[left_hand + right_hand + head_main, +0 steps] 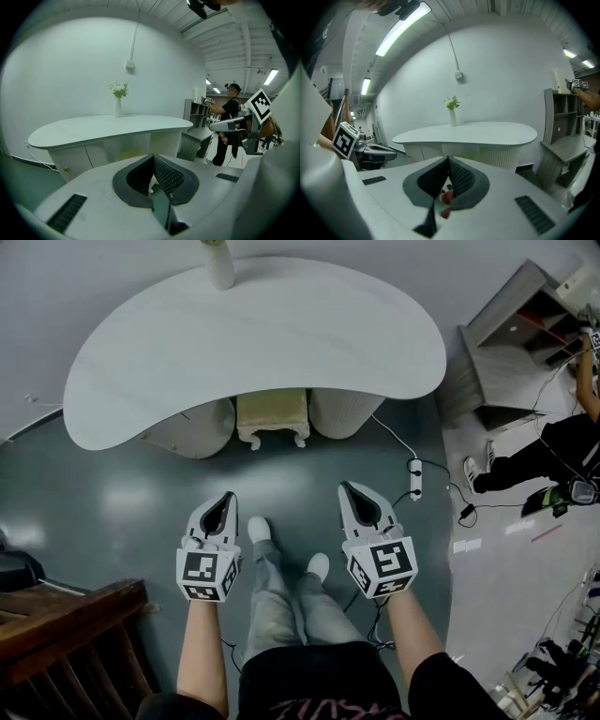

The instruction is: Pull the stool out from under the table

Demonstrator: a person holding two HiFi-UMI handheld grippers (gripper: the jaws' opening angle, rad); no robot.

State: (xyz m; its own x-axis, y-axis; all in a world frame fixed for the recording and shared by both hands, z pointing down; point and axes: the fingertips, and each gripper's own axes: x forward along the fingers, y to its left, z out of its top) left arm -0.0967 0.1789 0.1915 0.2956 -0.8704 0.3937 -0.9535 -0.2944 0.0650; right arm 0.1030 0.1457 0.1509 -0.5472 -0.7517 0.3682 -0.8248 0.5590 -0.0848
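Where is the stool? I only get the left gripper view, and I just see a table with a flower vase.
Observer: From above, the stool is tucked under the middle of the table's near edge.
Operator: Are my grippers touching it?
Observer: No. The left gripper and right gripper hang short of it, both shut and empty.
Operator: Is anything on the floor?
Observer: A white power strip lies to the stool's right.

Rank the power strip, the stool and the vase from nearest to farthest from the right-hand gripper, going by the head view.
1. Power strip: on the floor, just to the right of the right gripper.
2. Stool: ahead and to the left, tucked under the table.
3. Vase: at the table's far edge, farthest away.
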